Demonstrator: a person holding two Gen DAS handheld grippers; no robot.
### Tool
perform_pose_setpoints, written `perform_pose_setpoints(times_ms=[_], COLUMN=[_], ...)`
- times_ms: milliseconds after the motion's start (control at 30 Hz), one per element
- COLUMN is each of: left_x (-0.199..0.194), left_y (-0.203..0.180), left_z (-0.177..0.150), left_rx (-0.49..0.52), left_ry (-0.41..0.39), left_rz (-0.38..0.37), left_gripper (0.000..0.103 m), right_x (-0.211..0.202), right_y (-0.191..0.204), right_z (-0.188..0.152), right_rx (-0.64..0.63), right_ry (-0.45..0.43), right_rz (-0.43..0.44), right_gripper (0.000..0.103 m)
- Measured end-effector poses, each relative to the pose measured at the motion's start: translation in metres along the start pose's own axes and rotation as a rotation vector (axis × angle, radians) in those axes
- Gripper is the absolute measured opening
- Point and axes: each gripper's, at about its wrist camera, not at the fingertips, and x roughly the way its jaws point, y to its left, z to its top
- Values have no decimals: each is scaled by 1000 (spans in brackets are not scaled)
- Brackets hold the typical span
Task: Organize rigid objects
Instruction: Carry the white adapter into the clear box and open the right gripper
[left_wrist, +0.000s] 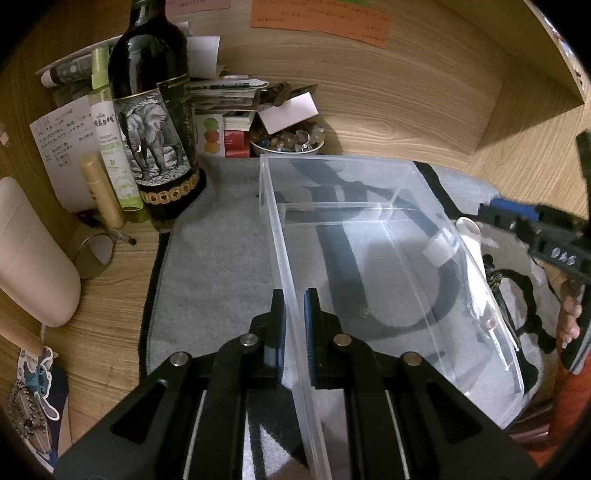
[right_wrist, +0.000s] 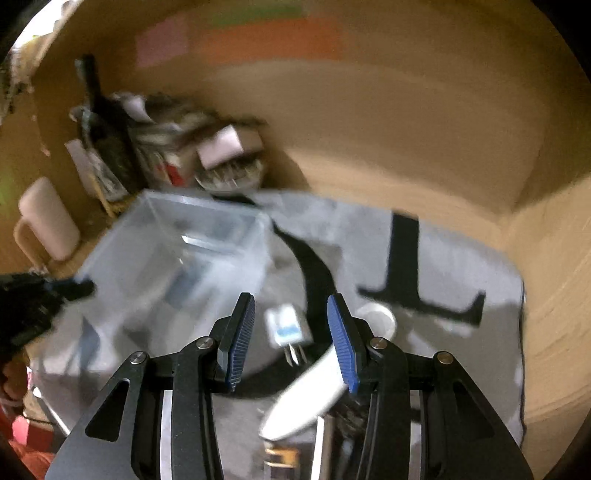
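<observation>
Pinching the near left wall of the clear plastic bin (left_wrist: 369, 236), our left gripper (left_wrist: 294, 317) has its two blue-padded fingers (left_wrist: 309, 321) closed tight, one outside the wall and one inside. In that grip the bin sits upright on the grey mat (left_wrist: 221, 258), its floor bare as far as we can see, the mat's black markings showing through it.

Our right gripper (right_wrist: 291, 332) hangs with its fingers (right_wrist: 341, 343) partly apart and nothing pressed between the pads. Seen from the right wrist, which is blurred, a small white plug adapter (right_wrist: 284, 326) with metal prongs lies on the mat in the gap between them, and a white spoon-like piece (right_wrist: 310, 395) crosses under the right-hand pad; we cannot tell whether the pad touches it. A white ring-shaped object (right_wrist: 378, 319) lies just beyond that pad.

From the left wrist, the same white pieces lie just beside the bin's right wall, outside it, with some dark items that we cannot make out.

Past the mat's far left corner stands a dark bottle (left_wrist: 155, 110) with an elephant label, a green spray bottle (left_wrist: 110, 140) and a gold tube (left_wrist: 101, 192) beside it. A bowl of beads (left_wrist: 288, 142) sits behind the bin against the wooden wall (left_wrist: 406, 92).
</observation>
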Motion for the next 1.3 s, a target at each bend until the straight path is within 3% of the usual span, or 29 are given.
perform_pose_setpoints(times_ms=[167,500,800,1000,1300], left_x=[0,0,2,2,3], left_y=[-1,-4,-4,-3,-4], left_z=[0,1,0,1,-1], left_rx=[-5,-1,-6,2,9], left_ry=[-2,2,11,9,-3], left_rz=[7,36,25,25,13], left_gripper=[10,10,10,10,10], right_x=[35,81,30,-11,-1], right_y=[-8,-1,0,21,72], right_z=[-11,-10,-2,13,33], right_rx=[-17,-55,-44,-77,-179], right_ry=[112,192,40,-79,-72], right_rz=[14,82,49,79,165], right_gripper=[38,34,34,34,34])
